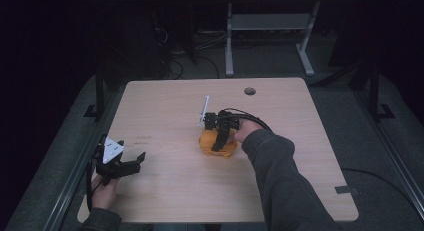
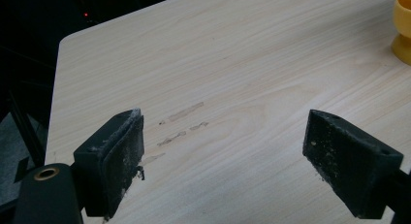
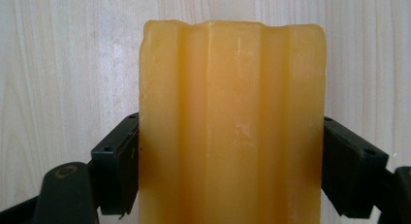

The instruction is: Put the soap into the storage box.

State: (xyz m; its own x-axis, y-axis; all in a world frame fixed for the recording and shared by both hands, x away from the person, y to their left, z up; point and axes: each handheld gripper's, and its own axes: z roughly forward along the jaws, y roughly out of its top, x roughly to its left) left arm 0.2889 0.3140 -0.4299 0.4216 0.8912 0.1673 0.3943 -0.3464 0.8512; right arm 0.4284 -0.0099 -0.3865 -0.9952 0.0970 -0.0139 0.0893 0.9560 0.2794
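the right gripper [image 1: 218,141] sits over a yellow block [image 1: 218,146] near the middle of the counter [image 1: 165,191], reached in from the person's right sleeve [image 1: 280,181]. in the right gripper view the yellow block [image 3: 231,122] stands between the two black jaws, which press against its left and right sides, so the jaws are clenched on it; its face is ribbed with long grooves running away from the camera, and pale wood grain shows beyond its far end and on both sides. in the high view the block rests on the counter, a little right of centre, with the gripper's cable looping back over the hand. the left gripper [image 1: 131,163] lies well apart from the block, close to the near left edge of the counter, held by the left hand [image 1: 104,191], with its grey three-cornered plate on top. in the left gripper view its jaws are released, spread wide with bare wood and a few faint smudges [image 2: 181,124] between them, grasping nothing, and a corner of the yellow block [image 2: 402,30] shows at the far right edge. a small round hole [image 1: 249,91] sits in the counter near its far edge.
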